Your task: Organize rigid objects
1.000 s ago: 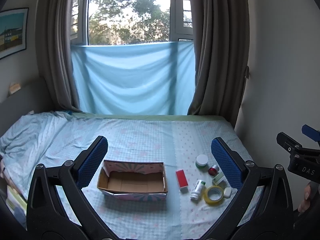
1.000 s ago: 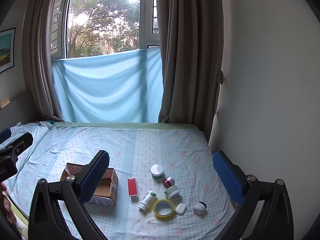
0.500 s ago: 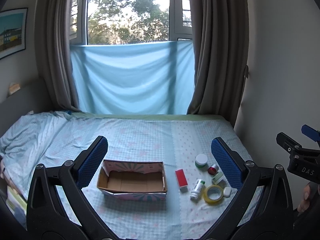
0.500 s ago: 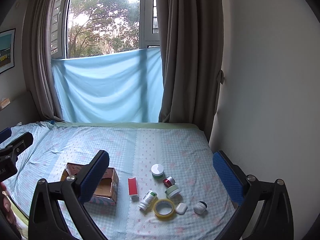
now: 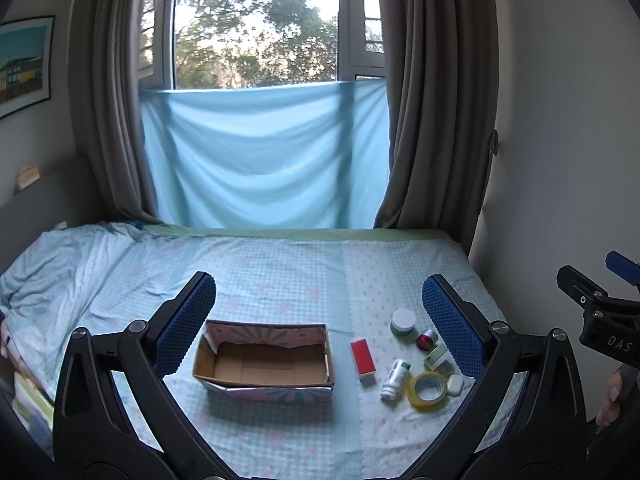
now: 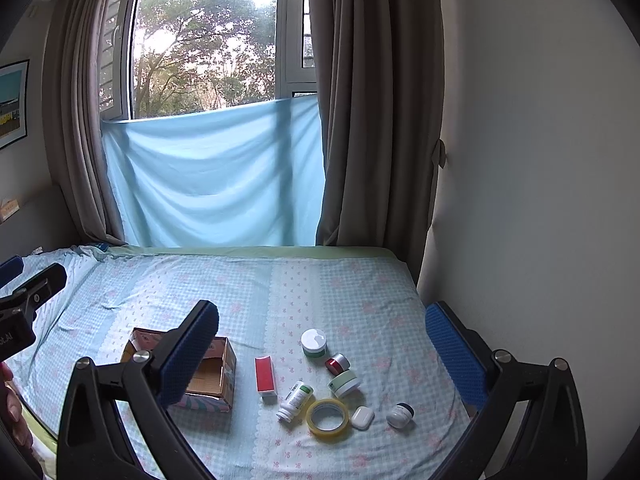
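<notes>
Left gripper [image 5: 319,322] fingers wide and empty above cardboard box [image 5: 264,362], right gripper [image 6: 322,354] fingers wide, empty, over tape roll [image 6: 327,418], pill bottle [image 6: 295,395], jars on bed [image 6: 340,284].

I am working in a home bedroom, looking over a bed [image 5: 280,272] with a checked sheet, grey curtains [image 5: 436,92] framing a window [image 5: 256,24], a framed picture [image 5: 24,60] hanging beside.

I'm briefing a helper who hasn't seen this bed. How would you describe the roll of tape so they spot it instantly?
On the blue checked bedsheet, right of the open cardboard box, lies a cluster of small containers. At its near edge, the yellow ring of clear tape lies flat between a tipped white pill bottle and a white earbud case. It alone has an open centre.
</notes>
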